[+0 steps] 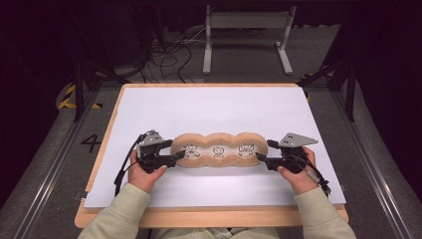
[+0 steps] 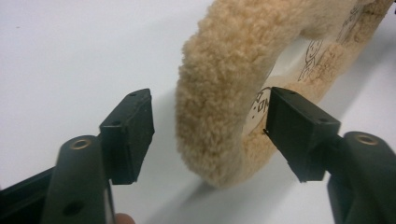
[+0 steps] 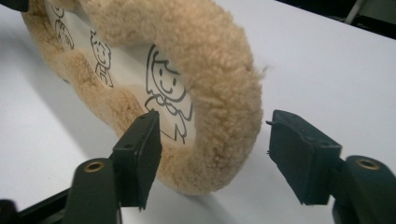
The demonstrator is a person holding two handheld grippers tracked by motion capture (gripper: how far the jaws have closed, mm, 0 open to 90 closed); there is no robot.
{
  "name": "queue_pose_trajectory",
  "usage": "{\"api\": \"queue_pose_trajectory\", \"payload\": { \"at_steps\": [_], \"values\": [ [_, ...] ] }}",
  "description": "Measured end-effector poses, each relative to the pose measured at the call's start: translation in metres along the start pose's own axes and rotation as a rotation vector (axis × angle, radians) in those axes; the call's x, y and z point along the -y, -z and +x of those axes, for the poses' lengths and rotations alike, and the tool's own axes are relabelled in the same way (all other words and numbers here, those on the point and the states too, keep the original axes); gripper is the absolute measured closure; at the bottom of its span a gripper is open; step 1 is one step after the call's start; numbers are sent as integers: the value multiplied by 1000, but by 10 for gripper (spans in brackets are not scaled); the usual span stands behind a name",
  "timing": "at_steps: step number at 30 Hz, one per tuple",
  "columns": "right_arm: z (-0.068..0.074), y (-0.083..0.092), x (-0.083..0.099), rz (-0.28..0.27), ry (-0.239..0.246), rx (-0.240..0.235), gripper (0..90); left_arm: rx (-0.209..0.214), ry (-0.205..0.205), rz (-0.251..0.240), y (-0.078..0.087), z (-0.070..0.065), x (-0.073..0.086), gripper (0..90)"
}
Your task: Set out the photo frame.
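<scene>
Right now a long, fuzzy tan cushion [image 1: 218, 149] with three lobes and little cartoon figures printed on its pale middle lies flat on the white table [image 1: 219, 107], a bit toward six o'clock from the table's centre, stretched from nine to three o'clock. The person has a tool at each end. The left gripper [image 1: 178, 155] sits at the cushion's nine o'clock end, and in the left gripper view [image 2: 210, 135] its jaws stand apart with the plush rim between them, one pad clear of the pile outside, the other at the printed inner face. The right gripper [image 1: 263, 151] is at the three o'clock end; in the right gripper view [image 3: 215, 156] its jaws are likewise spread around the rim, neither one squeezing it.
</scene>
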State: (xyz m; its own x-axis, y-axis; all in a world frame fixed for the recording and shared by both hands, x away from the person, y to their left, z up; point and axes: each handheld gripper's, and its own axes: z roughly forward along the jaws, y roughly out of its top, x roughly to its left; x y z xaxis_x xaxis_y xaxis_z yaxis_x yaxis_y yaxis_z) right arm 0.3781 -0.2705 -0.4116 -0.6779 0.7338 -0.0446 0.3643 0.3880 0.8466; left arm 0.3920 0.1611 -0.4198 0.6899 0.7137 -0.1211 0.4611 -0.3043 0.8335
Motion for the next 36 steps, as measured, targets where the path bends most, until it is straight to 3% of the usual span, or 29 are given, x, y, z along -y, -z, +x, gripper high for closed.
{"api": "queue_pose_trajectory", "payload": {
  "at_steps": [6,14,25,30,33,34,36],
  "values": [
    [-10,16,-8,-25,-19,7,283,6,2,-61,22,-1,-1,248],
    [-15,27,-8,-5,-49,-13,221,8,2,-67,35,-1,6,181],
    [-17,39,-3,-4,-53,-13,173,-44,16,-68,56,12,27,158],
    [-21,43,2,4,-54,-8,158,-58,4,-64,57,16,33,128],
    [-22,44,4,11,-52,-8,139,-63,6,-62,56,18,37,115],
    [-22,45,6,19,-49,-9,130,-56,26,-55,57,19,40,103],
    [-22,45,7,18,-50,-11,126,-66,18,-54,57,22,42,101]
  ]
}}
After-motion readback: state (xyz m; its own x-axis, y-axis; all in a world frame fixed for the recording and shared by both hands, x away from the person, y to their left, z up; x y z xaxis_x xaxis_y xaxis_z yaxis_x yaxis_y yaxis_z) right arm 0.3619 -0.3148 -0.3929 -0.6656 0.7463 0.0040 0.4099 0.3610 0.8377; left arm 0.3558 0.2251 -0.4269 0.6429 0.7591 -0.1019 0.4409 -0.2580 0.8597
